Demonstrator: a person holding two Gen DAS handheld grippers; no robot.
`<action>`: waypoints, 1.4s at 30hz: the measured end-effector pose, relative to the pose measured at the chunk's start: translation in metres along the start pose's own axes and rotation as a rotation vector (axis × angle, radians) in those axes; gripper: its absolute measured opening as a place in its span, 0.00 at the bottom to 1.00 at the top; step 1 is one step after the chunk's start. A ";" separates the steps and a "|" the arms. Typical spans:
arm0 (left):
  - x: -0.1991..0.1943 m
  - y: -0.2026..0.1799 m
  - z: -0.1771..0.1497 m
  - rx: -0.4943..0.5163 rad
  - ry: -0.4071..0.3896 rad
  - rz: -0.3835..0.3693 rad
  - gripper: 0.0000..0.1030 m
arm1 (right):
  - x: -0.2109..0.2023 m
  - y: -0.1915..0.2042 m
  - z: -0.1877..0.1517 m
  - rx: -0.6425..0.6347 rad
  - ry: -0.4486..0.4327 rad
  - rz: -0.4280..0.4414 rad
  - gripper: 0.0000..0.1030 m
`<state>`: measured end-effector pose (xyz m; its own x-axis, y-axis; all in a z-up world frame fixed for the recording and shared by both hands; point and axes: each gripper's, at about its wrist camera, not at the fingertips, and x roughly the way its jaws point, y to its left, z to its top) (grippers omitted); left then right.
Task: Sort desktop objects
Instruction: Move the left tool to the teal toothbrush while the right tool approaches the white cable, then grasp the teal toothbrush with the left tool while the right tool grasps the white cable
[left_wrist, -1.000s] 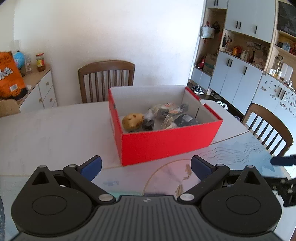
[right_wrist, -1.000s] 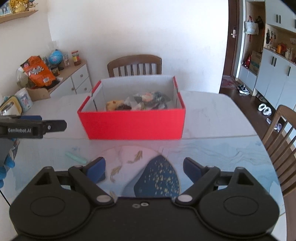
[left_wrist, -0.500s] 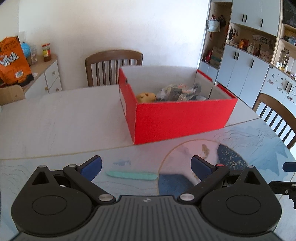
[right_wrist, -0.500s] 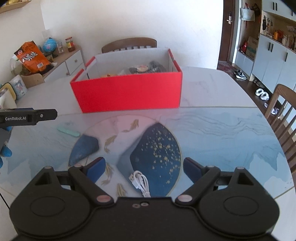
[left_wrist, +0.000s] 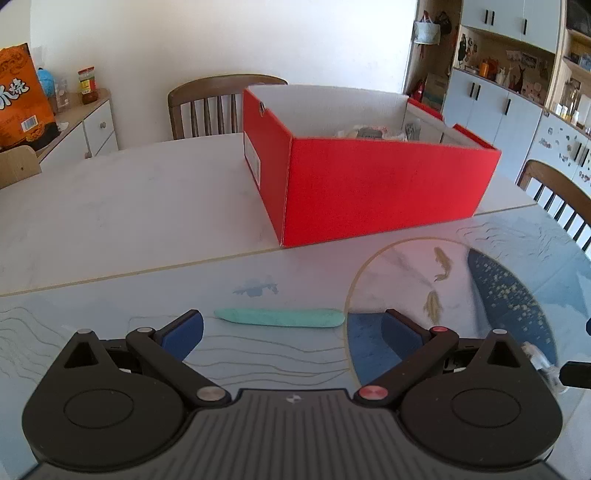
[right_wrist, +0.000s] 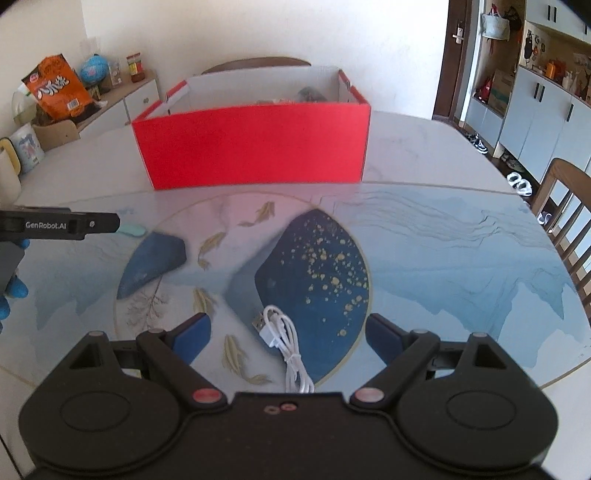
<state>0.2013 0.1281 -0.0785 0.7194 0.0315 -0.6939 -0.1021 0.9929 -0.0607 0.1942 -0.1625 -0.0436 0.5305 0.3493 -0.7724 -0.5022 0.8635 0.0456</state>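
Note:
A red box stands on the white table, several small items heaped inside, mostly hidden by its wall. A flat mint-green stick lies on the blue patterned mat just ahead of my left gripper, which is open and empty. Its tip peeks out beside the left gripper's body in the right wrist view. A coiled white USB cable lies on the mat between the fingers of my right gripper, open, nothing held.
Wooden chairs stand behind the box and at the right. A low cabinet at the left carries an orange snack bag and jars. A gloved hand holds the left gripper. Tall cupboards fill the right wall.
Both grippers have pulled back and dropped toward the mat. The box looks farther and its contents sink from sight. The green stick and the white cable have come in close between the fingers.

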 end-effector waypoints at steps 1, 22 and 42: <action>0.004 0.001 -0.001 -0.005 0.003 0.001 1.00 | 0.002 0.000 -0.002 -0.001 0.005 -0.001 0.88; 0.042 0.007 -0.007 0.016 -0.014 0.047 1.00 | 0.034 0.003 -0.009 -0.059 0.062 0.016 0.85; 0.045 -0.009 -0.011 -0.006 -0.045 0.115 1.00 | 0.040 0.004 -0.009 -0.061 0.056 0.008 0.84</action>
<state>0.2267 0.1196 -0.1172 0.7328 0.1509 -0.6635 -0.1901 0.9817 0.0132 0.2067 -0.1486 -0.0800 0.4881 0.3340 -0.8064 -0.5480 0.8364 0.0147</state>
